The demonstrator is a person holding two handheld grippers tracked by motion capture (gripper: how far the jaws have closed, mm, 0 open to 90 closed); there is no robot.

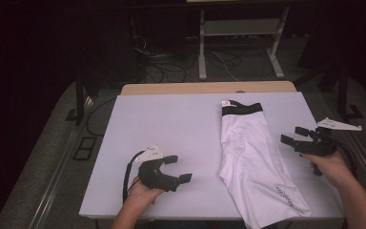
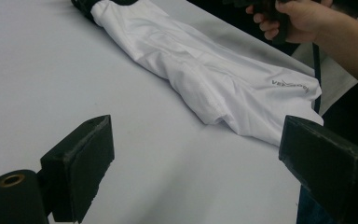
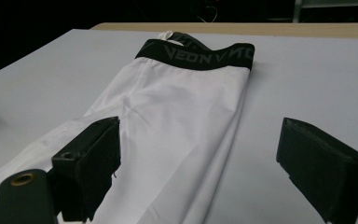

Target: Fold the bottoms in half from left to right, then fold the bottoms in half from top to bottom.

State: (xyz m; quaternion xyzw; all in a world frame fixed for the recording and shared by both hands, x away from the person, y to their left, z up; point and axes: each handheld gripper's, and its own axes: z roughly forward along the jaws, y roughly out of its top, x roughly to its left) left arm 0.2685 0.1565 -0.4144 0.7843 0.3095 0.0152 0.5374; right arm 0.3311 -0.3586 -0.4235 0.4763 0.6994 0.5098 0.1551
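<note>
Both grippers empty | left gripper (image 1: 181,168) jaws apart | right gripper (image 1: 293,135) jaws apart beside shorts (image 1: 252,152)

Shorts (image 1: 252,157) on table's (image 1: 171,124) right half

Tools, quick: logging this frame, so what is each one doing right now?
Left tool: open, holding nothing, over bare table beside the white shorts.
Right tool: open, holding nothing, at the shorts' right edge.

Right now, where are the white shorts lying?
In the high view, the white shorts lie on the right half of the table, between the left gripper and the right gripper.
</note>
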